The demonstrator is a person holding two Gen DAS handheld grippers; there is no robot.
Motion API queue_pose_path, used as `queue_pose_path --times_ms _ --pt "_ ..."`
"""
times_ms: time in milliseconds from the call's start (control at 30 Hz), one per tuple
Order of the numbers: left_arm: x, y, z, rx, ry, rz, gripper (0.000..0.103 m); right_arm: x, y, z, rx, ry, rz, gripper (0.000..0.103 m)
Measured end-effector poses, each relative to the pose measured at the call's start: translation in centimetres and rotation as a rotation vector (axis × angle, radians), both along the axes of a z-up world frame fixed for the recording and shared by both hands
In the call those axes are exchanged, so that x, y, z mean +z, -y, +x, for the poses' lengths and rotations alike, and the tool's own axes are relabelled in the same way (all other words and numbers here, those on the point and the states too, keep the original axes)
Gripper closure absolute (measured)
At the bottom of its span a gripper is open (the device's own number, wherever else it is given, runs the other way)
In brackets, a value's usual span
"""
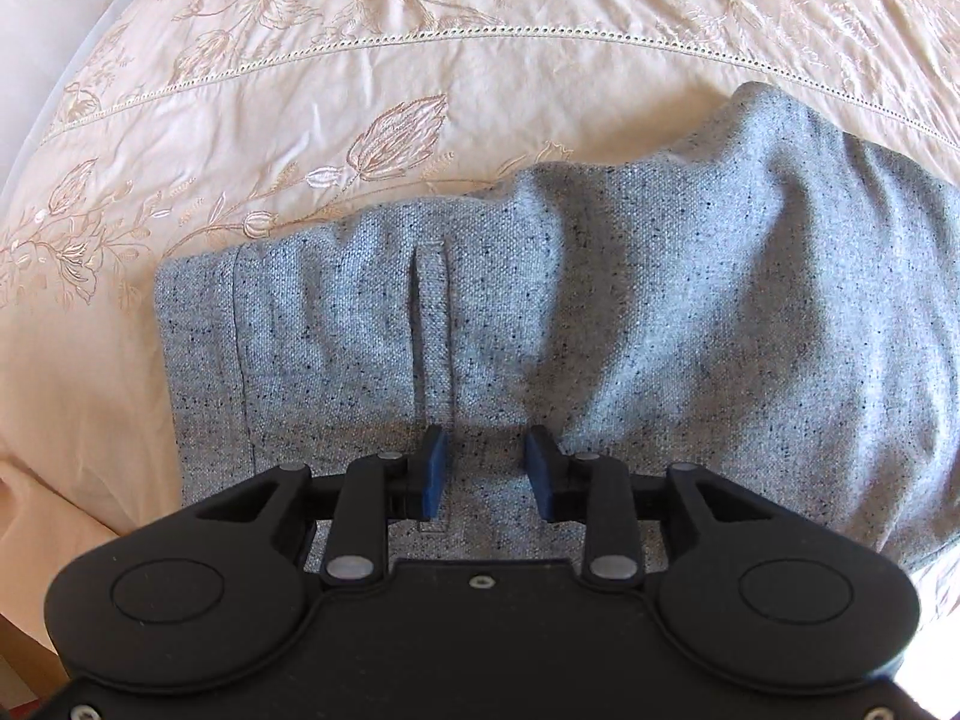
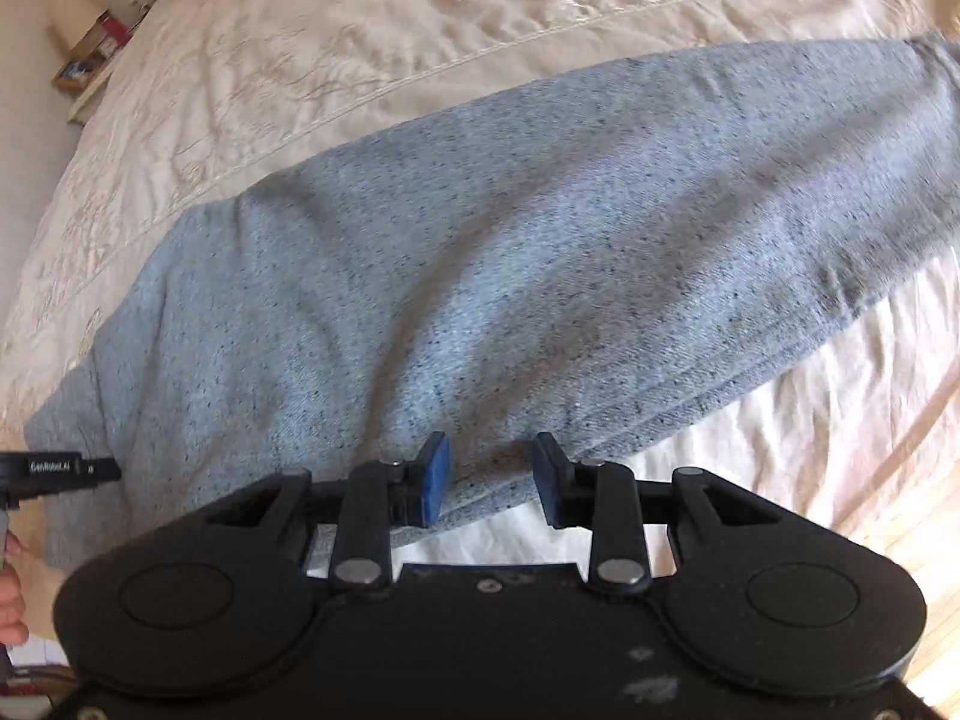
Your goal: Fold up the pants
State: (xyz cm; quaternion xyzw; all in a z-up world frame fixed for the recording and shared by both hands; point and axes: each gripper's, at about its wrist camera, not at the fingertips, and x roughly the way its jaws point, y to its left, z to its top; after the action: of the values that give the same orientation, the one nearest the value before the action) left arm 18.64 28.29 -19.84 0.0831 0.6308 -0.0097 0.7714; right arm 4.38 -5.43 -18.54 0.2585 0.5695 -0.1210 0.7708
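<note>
Grey speckled pants lie spread on a cream embroidered bedspread. One landmark: the belt loop on the waistband.

Left gripper: fingers apart, blue pads hanging over the waistband just below the belt loop, nothing between them. The waistband's end edge lies to the left of the loop; cloth to the right of the loop rises in a soft hump. Embroidered flowers and a stitched border line run beyond the loop, on the far side of the pants.

Right gripper: fingers apart, nothing between them, poised over the near hem edge of the pants, where the grey cloth meets the bedspread. The leg runs away up and to the right. Part of the left gripper shows at the left edge of the right wrist view, beside the cloth. A small stand with boxes sits past the bed's far left corner, blurred.
</note>
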Motion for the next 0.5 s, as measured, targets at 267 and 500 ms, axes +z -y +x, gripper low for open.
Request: queue_pose_path --times_ms 267,500 --pt "0.0 1.2 -0.4 -0.025 0.005 0.029 0.060 -0.7 1.4 -0.3 -0.182 -0.004 0.085 0.101" --pt "-0.2 0.3 -0.2 -0.015 0.000 0.020 0.055 -0.3 1.3 -2.3 -0.138 -0.018 0.036 0.100"
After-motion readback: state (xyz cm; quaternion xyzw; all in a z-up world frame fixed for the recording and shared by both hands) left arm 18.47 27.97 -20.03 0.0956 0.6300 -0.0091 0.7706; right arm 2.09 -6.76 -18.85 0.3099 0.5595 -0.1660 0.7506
